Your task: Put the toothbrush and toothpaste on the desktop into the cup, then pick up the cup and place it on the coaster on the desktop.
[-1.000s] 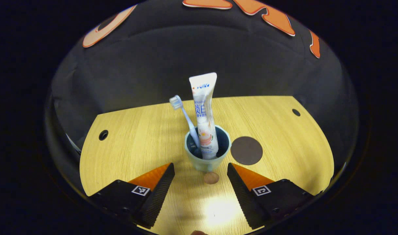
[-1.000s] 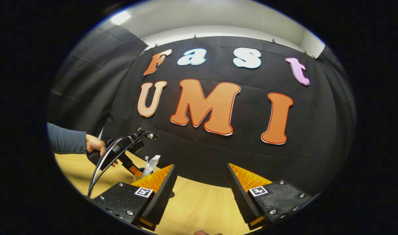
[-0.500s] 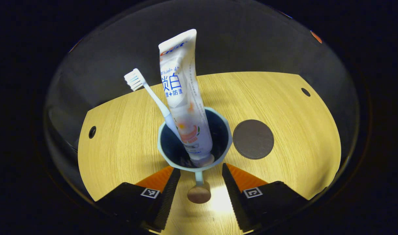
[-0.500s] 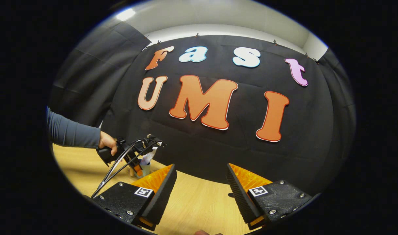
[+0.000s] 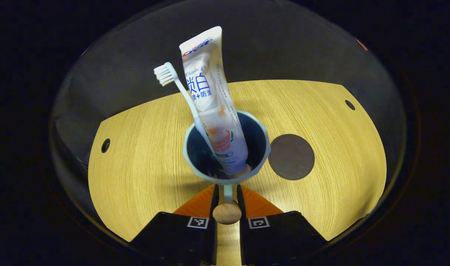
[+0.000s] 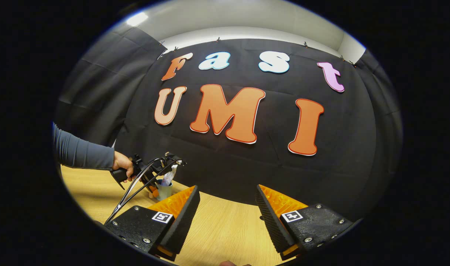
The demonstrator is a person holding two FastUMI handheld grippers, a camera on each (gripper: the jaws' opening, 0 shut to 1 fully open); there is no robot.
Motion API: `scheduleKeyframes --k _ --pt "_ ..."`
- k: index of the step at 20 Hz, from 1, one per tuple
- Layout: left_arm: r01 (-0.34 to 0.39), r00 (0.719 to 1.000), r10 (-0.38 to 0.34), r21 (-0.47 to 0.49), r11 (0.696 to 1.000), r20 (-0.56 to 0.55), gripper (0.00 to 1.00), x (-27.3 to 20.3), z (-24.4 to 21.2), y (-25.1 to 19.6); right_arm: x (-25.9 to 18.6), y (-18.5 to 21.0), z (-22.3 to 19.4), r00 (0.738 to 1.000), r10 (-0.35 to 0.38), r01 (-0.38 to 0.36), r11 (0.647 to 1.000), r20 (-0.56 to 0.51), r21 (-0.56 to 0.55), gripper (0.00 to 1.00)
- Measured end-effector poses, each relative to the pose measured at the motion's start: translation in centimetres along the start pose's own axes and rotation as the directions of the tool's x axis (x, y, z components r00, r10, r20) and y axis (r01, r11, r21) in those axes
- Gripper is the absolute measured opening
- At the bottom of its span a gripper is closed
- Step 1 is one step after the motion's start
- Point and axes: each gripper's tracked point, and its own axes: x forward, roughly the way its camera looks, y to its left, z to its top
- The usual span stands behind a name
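**Left gripper pinches the cup handle**

In the left gripper view, the left gripper (image 5: 227, 192) is pressed onto the handle (image 5: 227, 201) of the cup (image 5: 260, 162) at frame centre. The toothbrush (image 5: 180, 92) and toothpaste (image 5: 210, 92) stand inside it. The coaster (image 5: 291, 156) lies just right, with bare desktop (image 5: 143, 155) around. The right gripper (image 6: 226, 201) is spread wide above the desktop.

L gripper (image 5: 227, 192) clamps cup (image 5: 226, 147) handle; coaster (image 5: 291, 157) beside.
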Motion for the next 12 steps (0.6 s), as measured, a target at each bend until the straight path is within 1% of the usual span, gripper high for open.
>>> scheduleKeyframes --k 1,4,8,12 --pt "-0.001 1.000 0.001 -0.001 1.000 -0.004 0.22 -0.2 0.0 0.0 -0.1 -0.1 -0.1 1.000 -0.004 0.004 1.000 -0.001 0.006 0.92" --pt "-0.005 1.000 0.005 -0.026 1.000 0.017 0.22 -0.6 0.2 -0.1 -0.6 -0.6 -0.4 1.000 -0.013 0.013 1.000 0.001 0.023 0.92" --pt "0.027 0.998 -0.026 -0.027 0.999 0.049 0.22 -0.6 0.4 -0.4 -0.9 -1.6 -0.9 0.999 -0.035 0.035 0.998 -0.010 0.051 0.92" --pt "0.061 0.996 -0.061 0.001 0.998 0.070 0.21 -0.3 0.4 -0.1 -1.4 -2.5 -1.5 0.998 -0.061 0.061 0.997 -0.015 0.056 0.92"
